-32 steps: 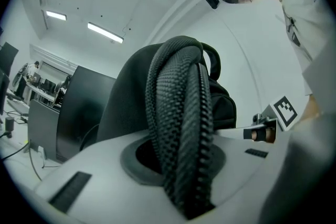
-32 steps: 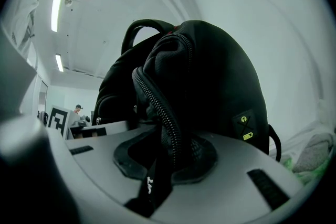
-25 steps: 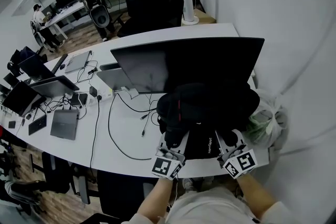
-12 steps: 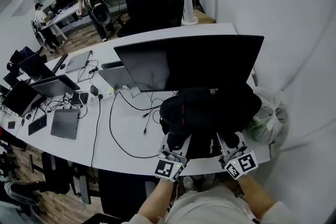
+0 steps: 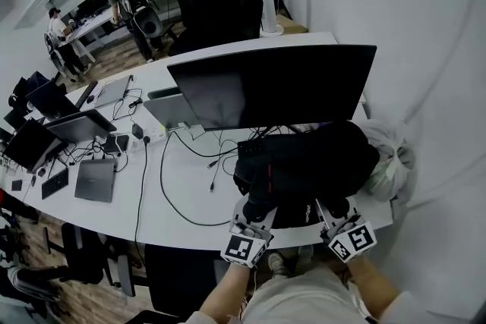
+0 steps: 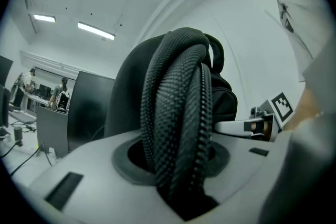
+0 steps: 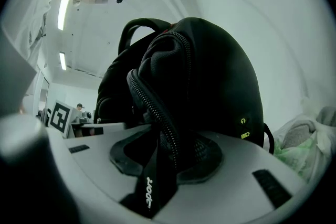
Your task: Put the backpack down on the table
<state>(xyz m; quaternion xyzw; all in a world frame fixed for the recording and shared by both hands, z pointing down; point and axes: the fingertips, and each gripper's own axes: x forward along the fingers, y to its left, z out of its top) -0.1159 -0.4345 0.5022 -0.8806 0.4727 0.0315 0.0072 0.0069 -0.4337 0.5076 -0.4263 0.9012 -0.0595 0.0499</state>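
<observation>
We are spreading the fingers of the left gripper (image 5: 255,212) and right gripper (image 5: 334,210), each pair slack around a strap (image 6: 178,128) of the black backpack (image 5: 311,167) sitting on the tabletop (image 5: 190,197).

Monitor (image 5: 281,87) bars centre frame rearward; backpack (image 5: 311,163) fills the table (image 5: 194,190) edge below it; plastic bag (image 5: 389,163) closes the right; cables (image 5: 161,178) cross otherwise passable bare surface left of centre.

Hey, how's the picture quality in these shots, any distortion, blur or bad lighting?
Head view: strong fisheye, the table bows and the black backpack looks nearly featureless. Left gripper view: dark round vignette, bright ceiling lights, the near strap sharp, background soft. Right gripper view: backpack underexposed against the pale wall.
</observation>
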